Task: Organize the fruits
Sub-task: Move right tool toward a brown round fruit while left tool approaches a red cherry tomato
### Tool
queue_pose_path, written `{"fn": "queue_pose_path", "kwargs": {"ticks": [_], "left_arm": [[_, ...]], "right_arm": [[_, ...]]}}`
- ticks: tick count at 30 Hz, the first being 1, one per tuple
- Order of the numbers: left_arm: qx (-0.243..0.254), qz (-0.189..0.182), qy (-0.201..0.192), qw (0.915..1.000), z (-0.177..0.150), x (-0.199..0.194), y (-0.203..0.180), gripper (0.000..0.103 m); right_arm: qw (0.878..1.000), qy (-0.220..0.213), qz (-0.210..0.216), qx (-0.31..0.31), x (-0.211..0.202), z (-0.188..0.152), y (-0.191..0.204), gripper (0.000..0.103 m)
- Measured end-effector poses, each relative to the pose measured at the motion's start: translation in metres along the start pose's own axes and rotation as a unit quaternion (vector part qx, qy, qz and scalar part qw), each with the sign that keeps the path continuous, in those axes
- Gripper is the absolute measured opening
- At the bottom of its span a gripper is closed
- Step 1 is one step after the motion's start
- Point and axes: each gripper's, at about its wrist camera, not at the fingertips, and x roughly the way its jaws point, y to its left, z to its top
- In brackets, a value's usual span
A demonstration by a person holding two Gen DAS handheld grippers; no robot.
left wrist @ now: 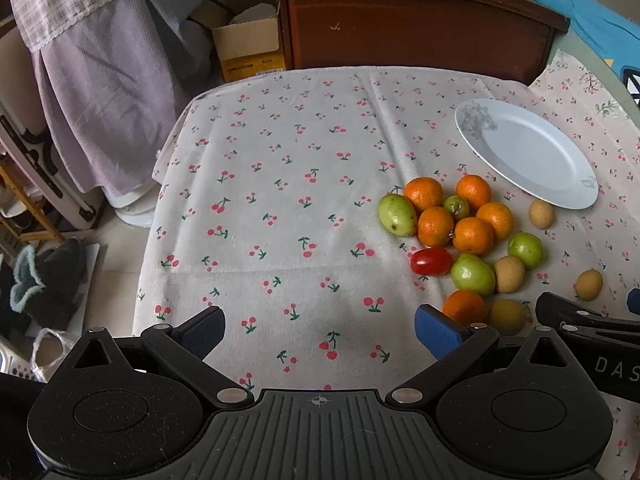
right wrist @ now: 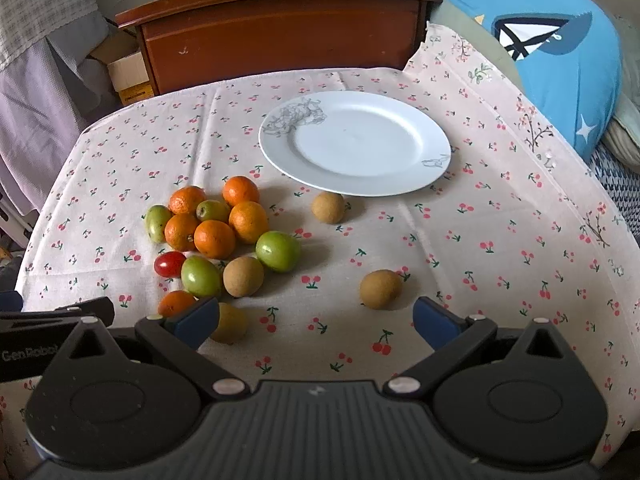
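Observation:
A pile of fruit lies on the cherry-print tablecloth (right wrist: 500, 240): several small oranges (right wrist: 214, 239), green fruits (right wrist: 277, 251), tan round fruits (right wrist: 243, 276) and one red cherry tomato (right wrist: 169, 263). A white plate (right wrist: 356, 142) sits bare behind the pile. One tan fruit (right wrist: 380, 289) lies apart, just ahead of my right gripper (right wrist: 316, 322), which is open with nothing between its fingers. My left gripper (left wrist: 320, 330) is open over bare cloth, left of the pile (left wrist: 472, 236); the plate (left wrist: 528, 152) is at its far right.
A brown wooden cabinet (right wrist: 280, 36) stands behind the table. A cardboard box (left wrist: 248, 44) and draped lilac cloth (left wrist: 100, 80) sit at the left, floor clutter below. A blue cushion (right wrist: 560, 52) is at the right. The table's left edge drops off near my left gripper.

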Motion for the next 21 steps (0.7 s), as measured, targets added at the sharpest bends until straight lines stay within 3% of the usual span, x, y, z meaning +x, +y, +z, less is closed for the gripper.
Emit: {"fn": "queue_pose_path", "kwargs": {"ticks": [21], "left_arm": [[0.007, 0.013, 0.01, 0.9998, -0.0003, 0.0029, -0.0046, 0.102]], "right_arm": [[0.999, 0.01, -0.03, -0.017, 0.0081, -0.0015, 0.0033, 0.102]]}}
